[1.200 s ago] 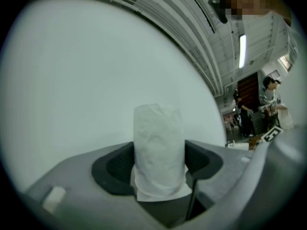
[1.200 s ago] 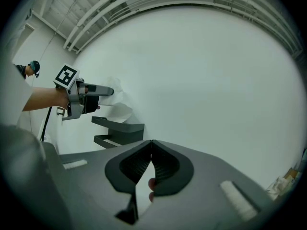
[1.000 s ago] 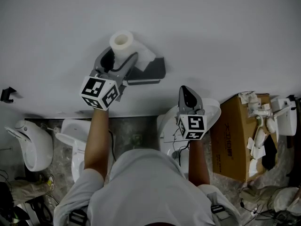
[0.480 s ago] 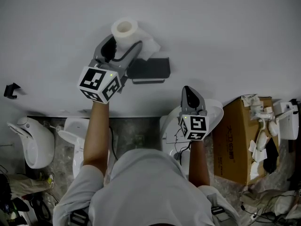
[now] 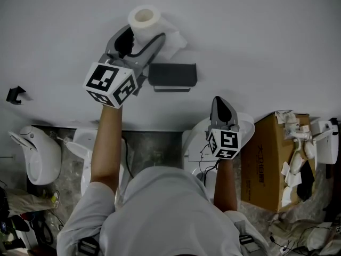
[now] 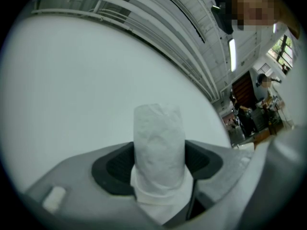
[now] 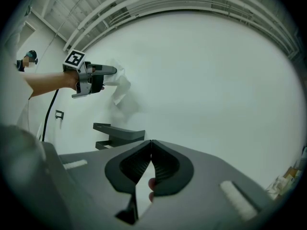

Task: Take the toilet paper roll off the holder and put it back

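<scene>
My left gripper (image 5: pixel 143 33) is shut on a white toilet paper roll (image 5: pixel 145 20), held up in front of the white wall, above and left of the dark grey holder (image 5: pixel 172 76). A loose tail of paper (image 5: pixel 176 39) hangs from the roll. In the left gripper view the roll (image 6: pixel 159 150) stands between both dark pads. My right gripper (image 5: pixel 220 106) hangs lower, to the right of the holder, with its jaws together and nothing in them. The right gripper view shows the closed pads (image 7: pixel 151 163), the holder (image 7: pixel 118 135) and the left gripper with the roll (image 7: pixel 117 83) up at the left.
Below the wall stand a white toilet (image 5: pixel 243 127), a second white toilet (image 5: pixel 82 148) and a urinal (image 5: pixel 29 153). A brown cardboard box (image 5: pixel 269 161) with white fittings sits at the right. A small black hook (image 5: pixel 15 94) is on the wall at the left.
My left gripper has risen with the roll, which has come away from the holder. The right gripper has stayed where it was.
</scene>
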